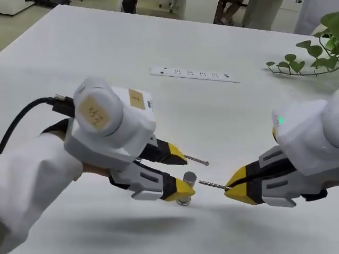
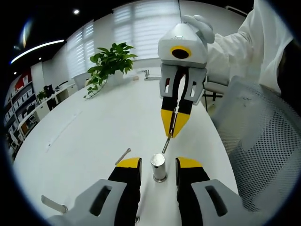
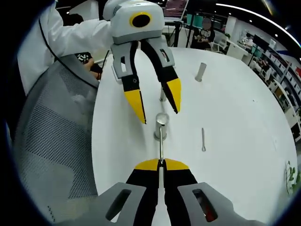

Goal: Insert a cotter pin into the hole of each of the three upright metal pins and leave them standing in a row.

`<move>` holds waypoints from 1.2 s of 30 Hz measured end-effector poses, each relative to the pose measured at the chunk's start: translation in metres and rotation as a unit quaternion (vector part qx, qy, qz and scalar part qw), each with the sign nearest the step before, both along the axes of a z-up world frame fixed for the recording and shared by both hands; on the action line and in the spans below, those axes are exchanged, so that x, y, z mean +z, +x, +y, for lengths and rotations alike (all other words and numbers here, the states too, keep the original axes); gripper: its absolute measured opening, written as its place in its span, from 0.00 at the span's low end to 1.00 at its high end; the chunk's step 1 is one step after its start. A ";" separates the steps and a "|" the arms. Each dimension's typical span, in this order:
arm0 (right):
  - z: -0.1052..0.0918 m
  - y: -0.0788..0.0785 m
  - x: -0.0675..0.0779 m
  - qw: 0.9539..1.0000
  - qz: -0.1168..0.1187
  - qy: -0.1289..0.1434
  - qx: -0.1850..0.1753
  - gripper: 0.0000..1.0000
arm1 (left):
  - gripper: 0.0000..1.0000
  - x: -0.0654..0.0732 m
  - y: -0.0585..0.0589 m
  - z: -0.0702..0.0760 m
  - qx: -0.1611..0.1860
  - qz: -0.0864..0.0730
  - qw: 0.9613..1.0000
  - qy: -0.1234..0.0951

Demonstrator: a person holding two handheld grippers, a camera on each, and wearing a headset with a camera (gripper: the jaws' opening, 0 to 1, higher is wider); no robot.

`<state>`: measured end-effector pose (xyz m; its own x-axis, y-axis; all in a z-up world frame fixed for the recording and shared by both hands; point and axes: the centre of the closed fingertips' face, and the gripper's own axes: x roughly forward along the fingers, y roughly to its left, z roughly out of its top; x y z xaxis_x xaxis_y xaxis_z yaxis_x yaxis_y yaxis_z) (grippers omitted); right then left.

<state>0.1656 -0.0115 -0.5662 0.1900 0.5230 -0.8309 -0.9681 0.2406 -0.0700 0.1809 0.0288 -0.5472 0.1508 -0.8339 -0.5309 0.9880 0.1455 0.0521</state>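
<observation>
While left gripper (image 2: pixel 158 161) gapes around pin (image 1: pixel 189 179) | right gripper (image 3: pixel 161 164) clamps cotter pin (image 3: pixel 161 141) | label (image 1: pixel 136 99) blurred

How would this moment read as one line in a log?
left gripper: open, straddling upright metal pin | right gripper: shut on cotter pin, tip at metal pin

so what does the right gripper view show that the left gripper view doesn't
Right gripper view: a second upright metal pin farther back. Left gripper view: window blinds. Both: the near metal pin between the open left claw's tips, the right claw pointing its cotter pin at it, and a loose cotter pin.
</observation>
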 end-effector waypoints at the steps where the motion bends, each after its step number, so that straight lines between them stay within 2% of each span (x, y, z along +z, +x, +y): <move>1: 0.000 0.000 0.000 1.000 0.000 0.001 0.001 0.00 | 0.24 0.000 0.001 -0.001 -0.002 -0.001 1.000 0.001; 4: 0.002 0.001 0.000 1.000 -0.003 0.001 0.003 0.00 | 0.21 -0.001 0.001 -0.002 -0.008 -0.001 1.000 0.007; 7: 0.002 0.001 0.000 1.000 -0.003 0.004 0.002 0.00 | 0.11 -0.005 0.000 -0.002 -0.014 0.004 1.000 0.016; 9: 0.002 0.001 0.000 1.000 -0.005 0.004 0.005 0.00 | 0.10 -0.007 0.000 -0.001 -0.014 0.004 1.000 0.021; 16: 0.002 0.001 0.000 1.000 -0.008 0.005 0.004 0.00 | 0.10 -0.007 0.000 -0.001 -0.010 0.012 1.000 0.023; 21: 0.005 -0.001 -0.002 1.000 -0.011 0.006 0.004 0.00 | 0.10 -0.008 -0.001 -0.001 0.004 0.033 0.999 0.021; 24: 0.010 0.000 -0.001 1.000 -0.013 0.015 0.001 0.00 | 0.10 -0.007 -0.002 -0.002 0.002 0.032 0.999 0.022; 36: 0.030 0.004 0.000 0.999 -0.023 0.023 0.014 0.00 | 0.10 -0.007 -0.002 -0.003 0.005 0.032 0.999 0.025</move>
